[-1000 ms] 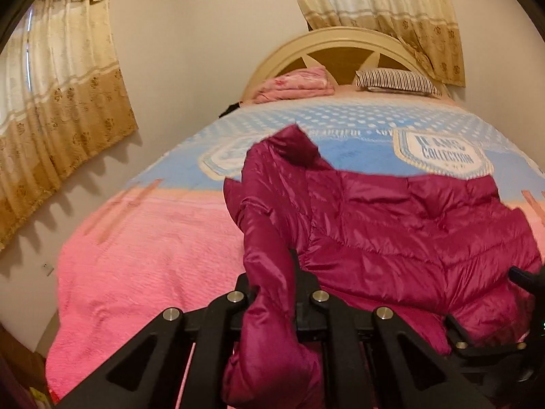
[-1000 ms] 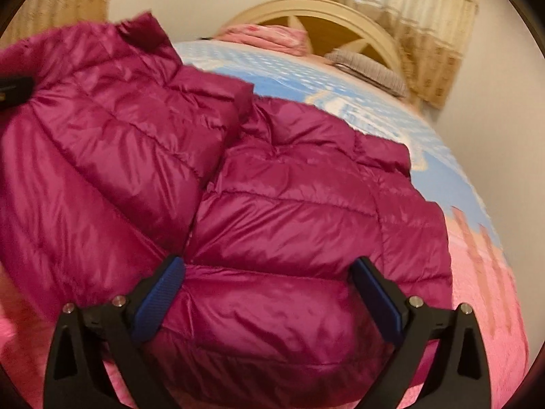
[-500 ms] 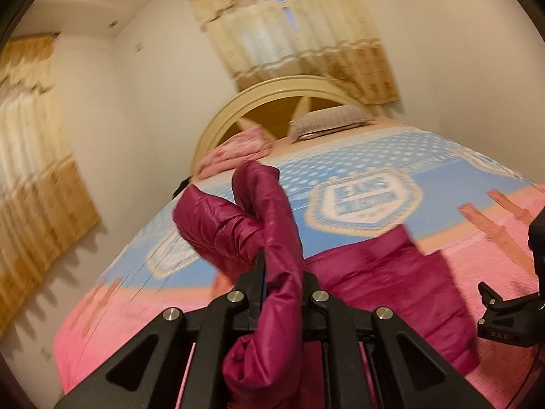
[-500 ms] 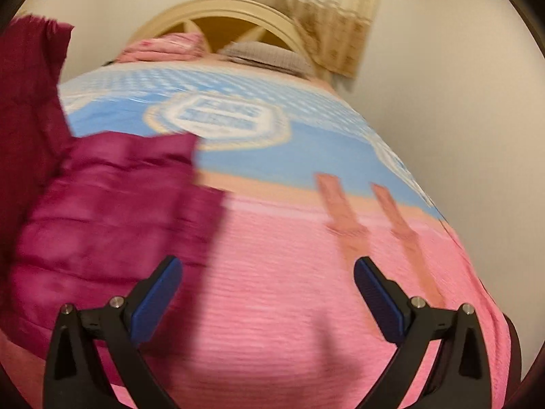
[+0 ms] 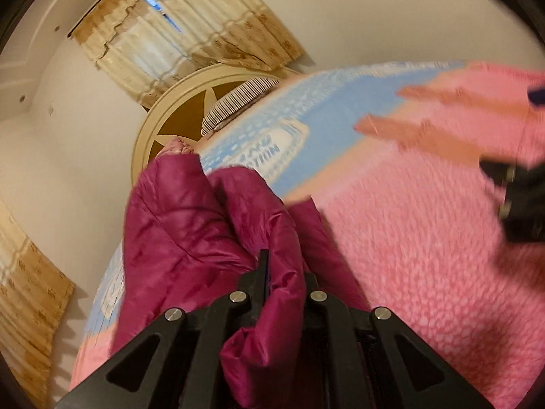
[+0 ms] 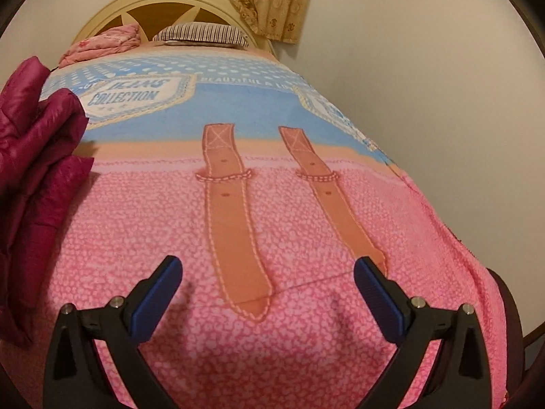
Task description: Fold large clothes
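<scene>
At lower centre of the left wrist frame, the left gripper [image 5: 284, 276] was clamped tight on the magenta jacket [image 5: 190, 225] bunched above it, while the right gripper [image 6: 269, 283] gaped empty over the pink blanket [image 6: 306, 358]; lay the fold flat before letting go.

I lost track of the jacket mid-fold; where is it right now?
The magenta jacket hangs pinched in the shut left tool, at lower centre of the left wrist view; in the right wrist view it sits at the left edge, over the pink blanket.
</scene>
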`<state>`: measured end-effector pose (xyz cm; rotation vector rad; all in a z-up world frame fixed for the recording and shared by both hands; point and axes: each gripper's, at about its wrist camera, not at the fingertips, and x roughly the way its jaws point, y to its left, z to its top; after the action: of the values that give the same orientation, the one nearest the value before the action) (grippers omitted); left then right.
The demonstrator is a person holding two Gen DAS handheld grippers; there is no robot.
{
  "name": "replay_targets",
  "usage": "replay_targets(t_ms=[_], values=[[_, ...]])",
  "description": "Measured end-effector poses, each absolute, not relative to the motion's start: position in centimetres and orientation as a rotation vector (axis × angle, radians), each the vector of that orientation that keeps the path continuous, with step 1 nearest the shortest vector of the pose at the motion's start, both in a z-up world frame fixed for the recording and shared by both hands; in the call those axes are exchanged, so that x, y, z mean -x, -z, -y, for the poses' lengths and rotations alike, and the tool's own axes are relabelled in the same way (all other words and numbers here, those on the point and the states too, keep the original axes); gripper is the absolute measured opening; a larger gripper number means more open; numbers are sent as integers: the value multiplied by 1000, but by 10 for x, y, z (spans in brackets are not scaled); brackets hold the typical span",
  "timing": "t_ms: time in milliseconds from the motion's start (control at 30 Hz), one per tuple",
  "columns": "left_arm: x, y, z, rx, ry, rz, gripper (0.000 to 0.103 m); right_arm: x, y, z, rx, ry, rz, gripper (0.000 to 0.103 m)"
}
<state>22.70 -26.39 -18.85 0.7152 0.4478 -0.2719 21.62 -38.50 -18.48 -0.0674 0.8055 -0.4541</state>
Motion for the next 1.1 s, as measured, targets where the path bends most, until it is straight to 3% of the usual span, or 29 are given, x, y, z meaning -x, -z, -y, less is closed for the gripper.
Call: replay_targets(t_ms=[200,233,300,333,367,633,900,1100], values=[[-212,168,259,-696,288,-448,10,-219,191,386,61,439,-815,102],[-207,158,256,-679,296,-438,16,-219,192,387,58,439,-817,102],[-197,139,252,-644,316,-417,45,-219,192,388,54,441,-818,102],[-192,131,248,-627,314,-398,75,-220,191,388,54,442,-817,102],[-186,121,244,-609,309,-371,98,-219,190,388,54,444,-815,102],[-192,84,205,-551,201,-257,101,-224,171,383,17,431,-776,100],[-323,94,95,-304,-252,-510,101,-275,99,303,-17,230,-660,87],[-362,112,78,-219,-312,-612,101,-331,77,221,44,151,-642,81]])
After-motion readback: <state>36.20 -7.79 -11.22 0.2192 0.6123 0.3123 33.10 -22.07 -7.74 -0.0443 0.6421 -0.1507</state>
